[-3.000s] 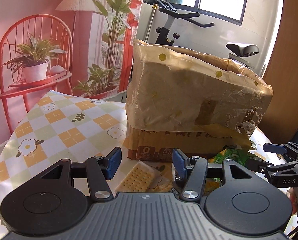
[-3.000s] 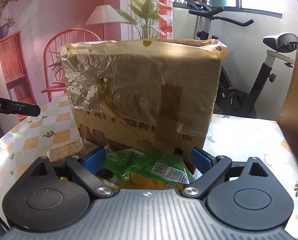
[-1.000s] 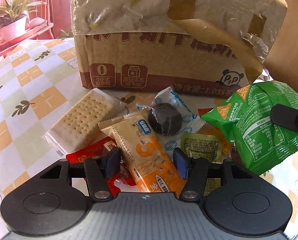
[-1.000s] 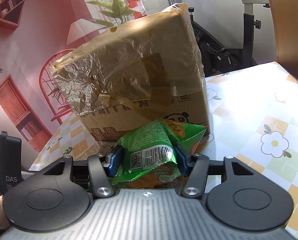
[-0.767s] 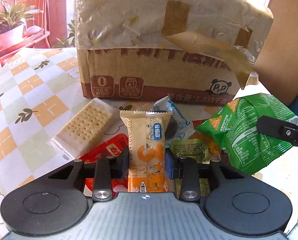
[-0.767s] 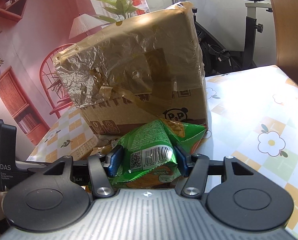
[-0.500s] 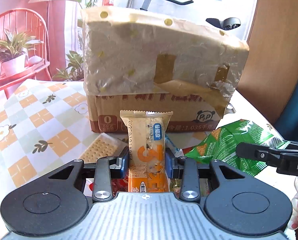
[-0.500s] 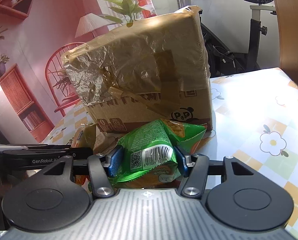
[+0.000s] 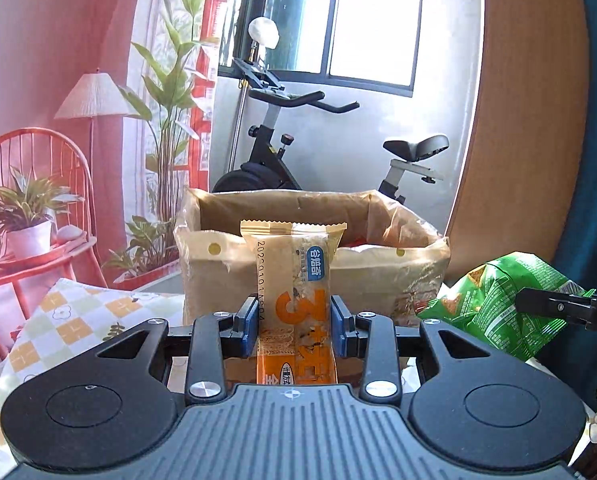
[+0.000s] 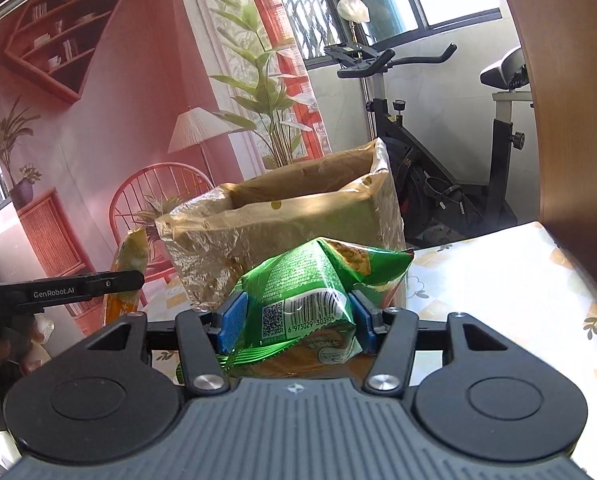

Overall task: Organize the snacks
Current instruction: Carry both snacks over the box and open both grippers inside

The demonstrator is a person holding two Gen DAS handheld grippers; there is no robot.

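Note:
My left gripper [image 9: 294,322] is shut on an orange and clear snack bar packet [image 9: 292,280], held upright in front of the open cardboard box [image 9: 382,276] lined with plastic. My right gripper [image 10: 296,320] is shut on a green chip bag [image 10: 310,280], held just before the same box [image 10: 282,232]. The green bag [image 9: 494,304] also shows at the right of the left wrist view. The snack bar [image 10: 128,276] and the left gripper's finger [image 10: 78,284] show at the left of the right wrist view. Both grippers are raised near the box's rim level.
The box stands on a table with a checked flower tablecloth [image 9: 70,320]. An exercise bike [image 9: 282,144] stands behind the box. A wooden panel [image 9: 526,120] is at the right. A printed backdrop with a red chair and plants [image 9: 30,216] is at the left.
Both grippers have risen with their snacks from table level to about the box's rim. The box's open top is now in view. The snacks left on the table have dropped out of sight.

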